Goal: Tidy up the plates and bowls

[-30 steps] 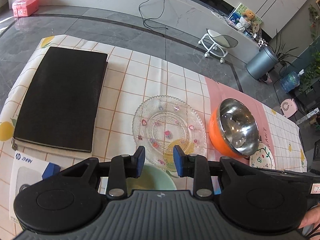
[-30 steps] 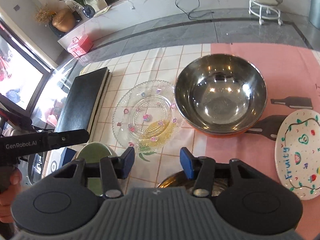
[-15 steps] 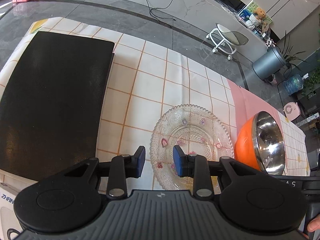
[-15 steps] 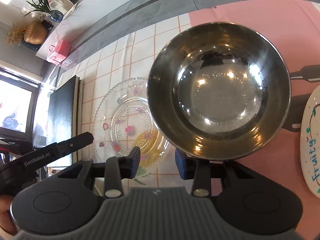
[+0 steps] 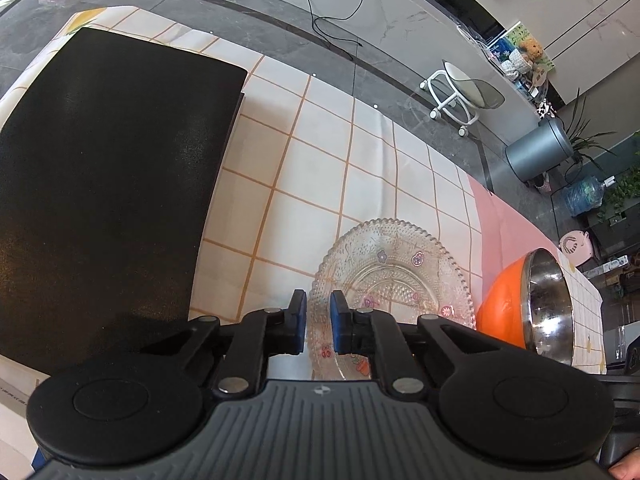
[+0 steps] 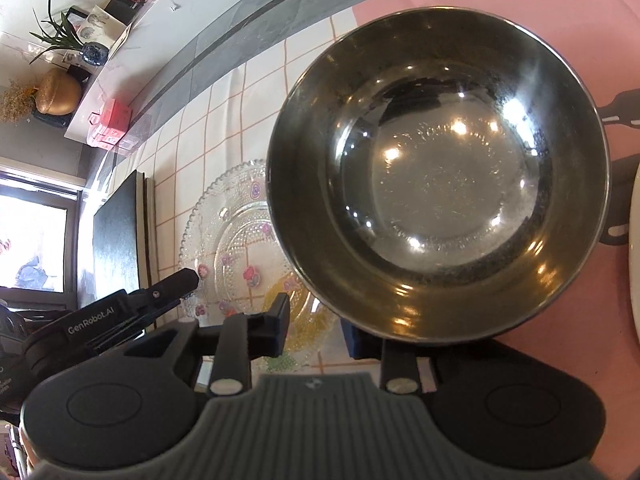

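The clear glass plate (image 5: 400,276) with small flower marks lies on the checked cloth. My left gripper (image 5: 319,320) is at its left rim; its jaws are closing with the rim between the blue pads, and a thin gap still shows. The same plate (image 6: 236,248) appears in the right wrist view, where the left gripper's finger (image 6: 176,280) reaches its edge. The steel bowl with an orange outside (image 6: 440,180) (image 5: 520,304) stands right of the plate. My right gripper (image 6: 316,330) is at its near rim, jaws closing. The right pad is hidden under the rim; the left pad stands apart.
A large black board (image 5: 100,200) covers the table's left part. A white painted plate (image 6: 636,240) peeks in at the right, on the pink cloth (image 6: 600,320). A stool (image 5: 456,96) and a grey bin (image 5: 536,152) stand on the floor beyond the table.
Both grippers have sunk toward the table and drawn closer to the plate and the bowl. Both pairs of jaws have narrowed. The green bowl and the painted plate's middle have left view.
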`<state>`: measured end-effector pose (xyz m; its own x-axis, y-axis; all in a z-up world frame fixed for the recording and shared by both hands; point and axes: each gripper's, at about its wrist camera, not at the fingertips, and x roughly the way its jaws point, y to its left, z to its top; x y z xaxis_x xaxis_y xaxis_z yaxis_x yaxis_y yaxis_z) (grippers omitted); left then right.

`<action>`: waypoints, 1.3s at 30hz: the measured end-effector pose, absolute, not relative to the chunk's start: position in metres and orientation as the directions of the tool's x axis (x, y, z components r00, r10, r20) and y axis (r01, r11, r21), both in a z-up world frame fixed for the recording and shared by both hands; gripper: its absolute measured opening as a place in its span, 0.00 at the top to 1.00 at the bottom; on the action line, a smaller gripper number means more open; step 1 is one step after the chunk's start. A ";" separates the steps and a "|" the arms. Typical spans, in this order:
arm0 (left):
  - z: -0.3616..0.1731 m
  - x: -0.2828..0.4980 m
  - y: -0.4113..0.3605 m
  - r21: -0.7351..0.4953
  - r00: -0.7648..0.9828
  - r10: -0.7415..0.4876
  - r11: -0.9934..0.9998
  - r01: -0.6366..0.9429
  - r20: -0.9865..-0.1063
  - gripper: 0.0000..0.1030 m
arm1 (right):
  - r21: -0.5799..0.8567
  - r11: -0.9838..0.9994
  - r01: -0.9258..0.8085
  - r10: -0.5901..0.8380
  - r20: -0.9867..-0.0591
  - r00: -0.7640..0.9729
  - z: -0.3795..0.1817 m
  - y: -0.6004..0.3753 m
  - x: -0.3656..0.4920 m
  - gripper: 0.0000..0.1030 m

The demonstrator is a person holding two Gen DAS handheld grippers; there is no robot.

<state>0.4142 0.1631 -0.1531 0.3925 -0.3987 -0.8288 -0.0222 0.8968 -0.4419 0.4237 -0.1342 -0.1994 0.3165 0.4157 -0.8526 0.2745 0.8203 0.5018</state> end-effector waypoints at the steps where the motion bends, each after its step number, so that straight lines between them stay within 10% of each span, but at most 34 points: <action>1: -0.153 0.413 0.163 -0.440 0.398 -0.396 0.898 -0.022 -0.828 0.87 | 0.500 0.821 0.276 0.411 -0.852 0.323 -0.200 -0.135 0.422 0.89; 39: -0.015 0.225 0.169 -0.511 0.644 -0.376 0.859 -0.028 -0.666 0.92 | 0.723 0.684 0.098 0.586 -0.625 0.515 -0.082 -0.169 0.254 0.93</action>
<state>0.2248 0.1692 -0.0146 0.6441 -0.3756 -0.6664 -0.0284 0.8588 -0.5115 0.2544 -0.1686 -0.0820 0.5152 0.5864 -0.6250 0.0980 0.6841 0.7227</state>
